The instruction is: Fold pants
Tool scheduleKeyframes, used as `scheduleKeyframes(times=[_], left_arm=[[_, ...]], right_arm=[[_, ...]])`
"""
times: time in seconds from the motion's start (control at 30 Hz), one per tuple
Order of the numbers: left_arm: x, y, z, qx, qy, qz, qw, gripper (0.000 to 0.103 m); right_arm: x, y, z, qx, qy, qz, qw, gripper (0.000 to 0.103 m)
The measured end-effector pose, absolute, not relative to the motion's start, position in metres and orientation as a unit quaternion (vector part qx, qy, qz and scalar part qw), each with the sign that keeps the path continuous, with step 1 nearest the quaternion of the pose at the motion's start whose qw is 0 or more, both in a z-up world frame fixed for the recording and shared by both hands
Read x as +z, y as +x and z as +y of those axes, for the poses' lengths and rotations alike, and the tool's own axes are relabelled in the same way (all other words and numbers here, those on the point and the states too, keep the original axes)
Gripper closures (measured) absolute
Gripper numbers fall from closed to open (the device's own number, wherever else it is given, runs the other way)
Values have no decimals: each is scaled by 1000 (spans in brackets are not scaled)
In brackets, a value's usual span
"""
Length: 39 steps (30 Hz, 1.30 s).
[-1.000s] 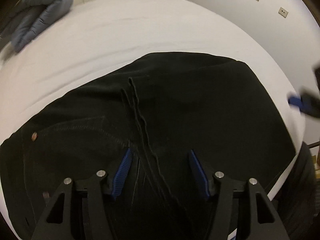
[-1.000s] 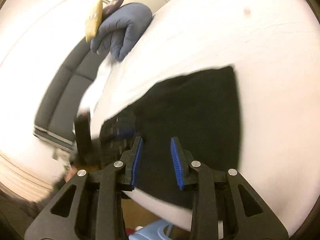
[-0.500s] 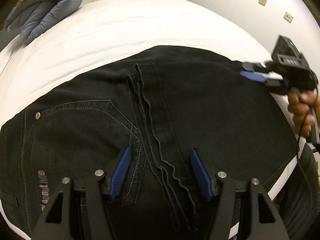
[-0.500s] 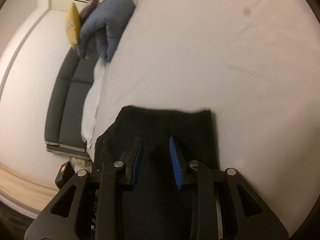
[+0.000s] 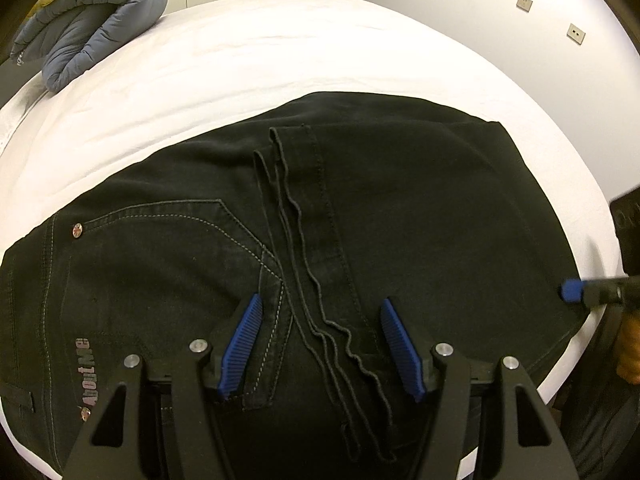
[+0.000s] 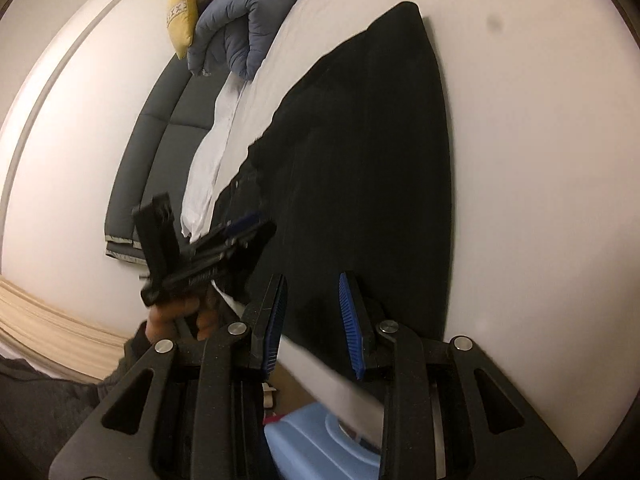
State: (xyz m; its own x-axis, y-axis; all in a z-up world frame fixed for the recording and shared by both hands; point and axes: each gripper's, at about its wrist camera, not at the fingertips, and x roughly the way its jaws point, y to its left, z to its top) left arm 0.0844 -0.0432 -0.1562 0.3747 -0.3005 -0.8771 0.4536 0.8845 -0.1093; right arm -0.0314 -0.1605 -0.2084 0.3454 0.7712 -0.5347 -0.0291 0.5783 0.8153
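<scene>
We see the black pants (image 5: 400, 208) lying folded on the white bed (image 5: 280, 52). Our left tool (image 5: 320, 344) hovers spread above them; our right tool (image 6: 312, 320) is narrowly parted, pinching nothing.

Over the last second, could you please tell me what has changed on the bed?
The right gripper dropped from above the far fold to the near edge of the black pants, its fingers apart and holding nothing. The left gripper stayed over the hems, open. The pants and the grey duvet stayed put on the bed.
</scene>
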Motion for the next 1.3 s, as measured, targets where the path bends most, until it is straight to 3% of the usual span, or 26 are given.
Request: scheduleKeyframes(times=[0.7,0.8,0.93,1.07,1.17,1.3], left_arm=[[-162,81,-41,-230,70,502,831,38],[-159,80,-40,-229,66,500,832,38],[-154,78,-32,-227,57,503,832,38],[-135,66,-3,-213,23,487,846,37],[-123,52,46,-183,-47,471,862,26],[-123,34,118,-130,-150,460,866,25]], right_arm=[[-200,-55,-133,225,340,513,756,86],[-190,-53,-126,203,327,517,765,82],[-167,-55,-108,188,314,497,787,50],[-147,-46,-85,214,326,476,789,50],[-129,-25,-58,254,315,468,785,50],[-123,13,-25,294,315,472,769,49]])
